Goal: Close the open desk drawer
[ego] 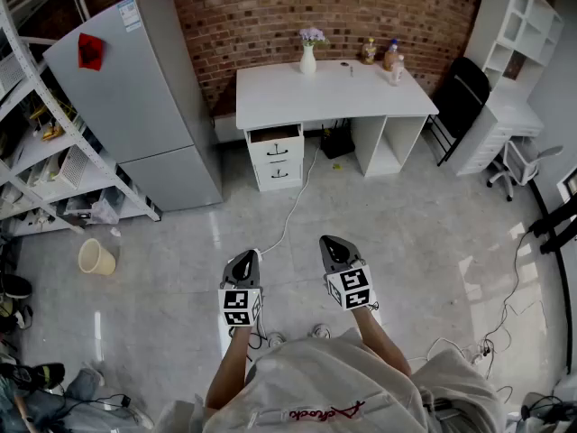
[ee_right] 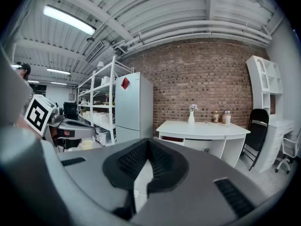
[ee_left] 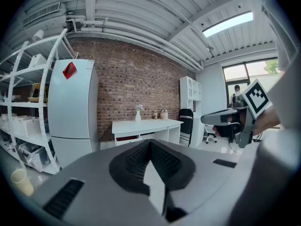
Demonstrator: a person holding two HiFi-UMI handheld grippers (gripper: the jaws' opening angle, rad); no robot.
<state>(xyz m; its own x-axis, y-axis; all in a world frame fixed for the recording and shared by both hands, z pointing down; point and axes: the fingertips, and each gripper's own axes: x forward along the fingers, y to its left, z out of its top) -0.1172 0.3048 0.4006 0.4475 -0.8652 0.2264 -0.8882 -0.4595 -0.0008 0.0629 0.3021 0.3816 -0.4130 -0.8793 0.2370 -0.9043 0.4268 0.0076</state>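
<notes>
This is a workroom fitted out as a home office inside an industrial shell. A bare brick wall [ego: 270, 7] backs a white bench [ego: 325, 93], with a vase of flowers [ego: 309, 52] at its back edge and bottles [ego: 392, 59] toward its back right corner. A tall grey fridge [ego: 144, 97] stands to its left, beside white metal shelving [ego: 36, 142] loaded with bins. A black chair [ego: 460, 97], a white bookcase [ego: 518, 16] and a swivel chair [ego: 518, 165] fill the right side. Cables [ego: 293, 206] trail over the grey tiled floor [ego: 406, 233]. Overhead run exposed pipes [ee_left: 141, 27] and a strip light [ee_left: 228, 23].
</notes>
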